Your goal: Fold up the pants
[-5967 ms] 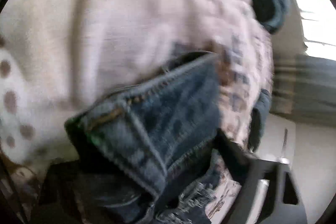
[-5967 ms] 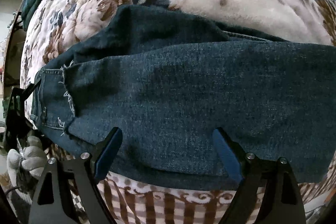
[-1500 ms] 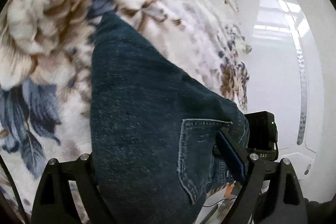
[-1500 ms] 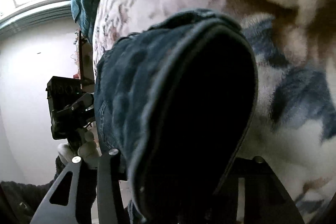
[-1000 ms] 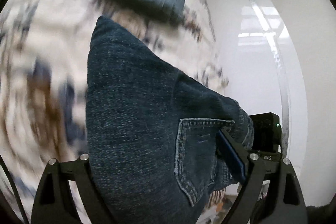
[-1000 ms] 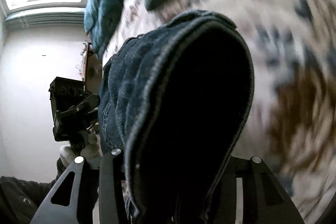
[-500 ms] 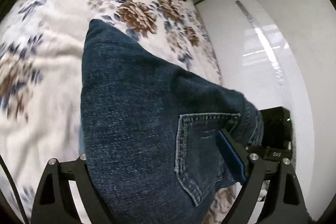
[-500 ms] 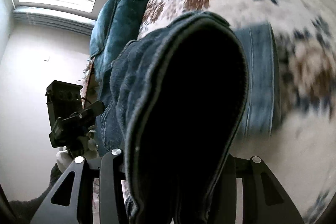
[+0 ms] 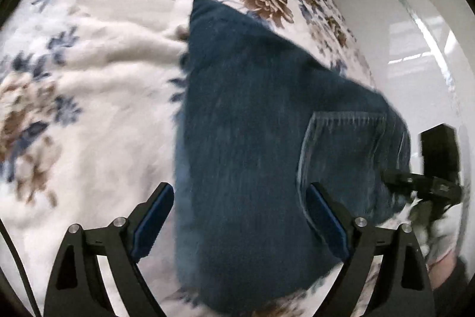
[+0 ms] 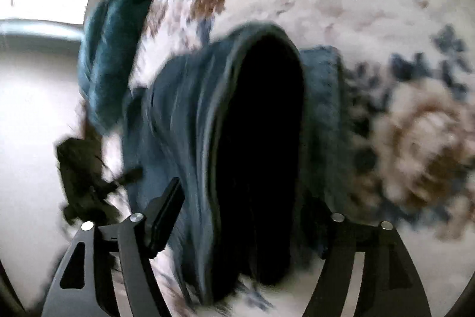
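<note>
One pair of folded jeans (image 9: 252,138) lies on the floral bed (image 9: 89,79). The left hand-held gripper (image 9: 237,216) stands wide, straddling them; the right hand-held gripper (image 10: 246,228) is opening around their edge.

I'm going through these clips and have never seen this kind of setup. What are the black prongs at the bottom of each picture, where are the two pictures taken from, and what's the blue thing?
There is no robot. A person holds a two-finger gripper in each hand, and a fisheye camera on each looks forward along its fingers, so the black prongs are the fingers themselves.

One picture comes from the left gripper, the other from the right gripper. Each also catches the other gripper at its edge.

The blue thing is a folded pair of jeans lying on a floral blanket; a back pocket shows. A teal cloth lies at the blanket's far edge.

The left jaws stand wide, not pressing the denim between them. The right jaws are opening around the folded edge. Both pictures are blurred.
</note>
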{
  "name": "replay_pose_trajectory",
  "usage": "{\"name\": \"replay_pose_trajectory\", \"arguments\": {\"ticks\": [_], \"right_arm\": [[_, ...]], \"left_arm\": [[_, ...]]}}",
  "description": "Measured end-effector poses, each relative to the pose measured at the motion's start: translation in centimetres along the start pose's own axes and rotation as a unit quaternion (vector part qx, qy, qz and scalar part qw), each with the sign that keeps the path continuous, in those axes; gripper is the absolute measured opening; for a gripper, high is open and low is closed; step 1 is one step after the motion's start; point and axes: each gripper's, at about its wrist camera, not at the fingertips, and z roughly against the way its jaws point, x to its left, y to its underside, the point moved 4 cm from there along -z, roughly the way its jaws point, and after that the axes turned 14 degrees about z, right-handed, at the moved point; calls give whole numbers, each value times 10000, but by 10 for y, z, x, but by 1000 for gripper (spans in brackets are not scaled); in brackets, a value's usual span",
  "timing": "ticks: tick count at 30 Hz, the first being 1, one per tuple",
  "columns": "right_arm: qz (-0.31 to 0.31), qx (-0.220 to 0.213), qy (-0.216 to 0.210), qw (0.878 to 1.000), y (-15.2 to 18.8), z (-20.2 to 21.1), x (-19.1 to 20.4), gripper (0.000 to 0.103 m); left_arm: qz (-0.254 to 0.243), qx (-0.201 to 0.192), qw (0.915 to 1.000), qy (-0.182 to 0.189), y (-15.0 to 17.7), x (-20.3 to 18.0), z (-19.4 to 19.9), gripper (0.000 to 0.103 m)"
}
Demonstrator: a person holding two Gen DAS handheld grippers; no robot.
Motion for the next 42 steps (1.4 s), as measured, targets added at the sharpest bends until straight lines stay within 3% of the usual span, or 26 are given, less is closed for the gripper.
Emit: {"name": "replay_pose_trajectory", "arguments": {"ticks": [3,5,8,11,14,15,19,21,29,34,42], "right_arm": [[146,162,432,9988,27,9,1,77],[93,163,700,9974,29,2,-6,80],[-51,182,1033,9945,38,-2,-8,84],[-219,92,1397,9899,34,5,3,87],[69,-94,2282,9735,42,36,38,91],[217,-225,2785,9599,48,53,58,91],[400,-606,3527,9329,82,106,120,91],[412,-758,3701,9250,100,136,150,91],[442,-1288,3768,9162,176,260,262,91],[723,-1671,3946,9006,229,335,348,91],[854,-2078,3996,8887,325,431,464,91]], "left_arm": [[-143,-104,9993,-343,9,7,2,94],[-85,-98,9991,-405,11,12,-3,99],[45,-195,9981,-575,14,13,-4,99],[-95,-524,9924,-1106,24,-5,19,98],[-386,-1225,9779,-1647,50,-35,64,98],[-430,-1453,9727,-1760,63,-47,82,98],[-367,-1766,9665,-1828,99,-81,135,98],[-353,-1832,9656,-1812,117,-96,162,98],[-589,-2343,9538,-1783,190,-156,283,98],[-682,-2624,9477,-1685,245,-183,355,98],[-909,-2701,9469,-1487,339,-204,444,98]]}}
